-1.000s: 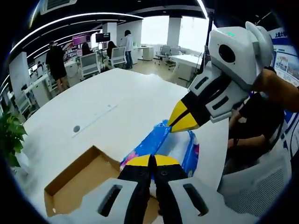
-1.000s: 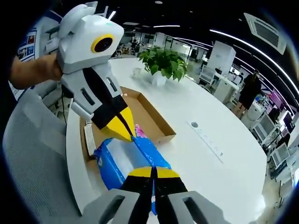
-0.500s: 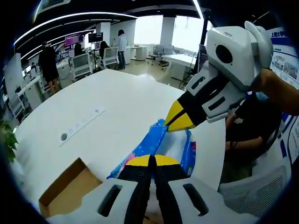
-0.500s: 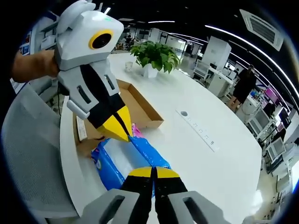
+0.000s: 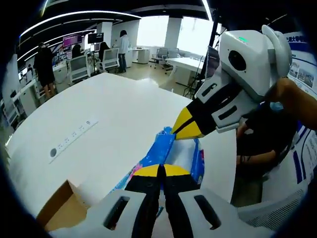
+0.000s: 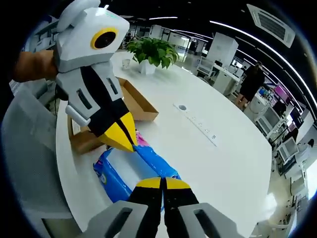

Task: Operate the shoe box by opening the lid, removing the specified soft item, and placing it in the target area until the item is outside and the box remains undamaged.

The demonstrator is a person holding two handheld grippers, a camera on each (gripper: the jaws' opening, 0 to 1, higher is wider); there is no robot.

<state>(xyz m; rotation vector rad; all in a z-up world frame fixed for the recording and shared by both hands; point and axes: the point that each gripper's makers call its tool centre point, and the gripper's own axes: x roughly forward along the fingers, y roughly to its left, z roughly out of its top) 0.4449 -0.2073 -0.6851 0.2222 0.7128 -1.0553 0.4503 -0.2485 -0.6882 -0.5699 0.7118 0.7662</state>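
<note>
Blue, soft plastic-wrapped pack (image 6: 130,166) hangs above the white table (image 6: 218,163), beside the open brown cardboard shoe box (image 6: 132,101), both grippers clamped on its ends. Placing is in hand; next, lower it and let go.

Each gripper has a white moulded housing with rounded, ear-like corners behind the jaws. The left gripper (image 6: 124,144) carries a yellow ring around its lens; the right gripper (image 5: 179,133) has a dark lens recess and a small green light on top of the housing. Forward of the housing, grey slotted side plates flank a black centre section. Both pairs of jaws are black and end in yellow tips.
</note>
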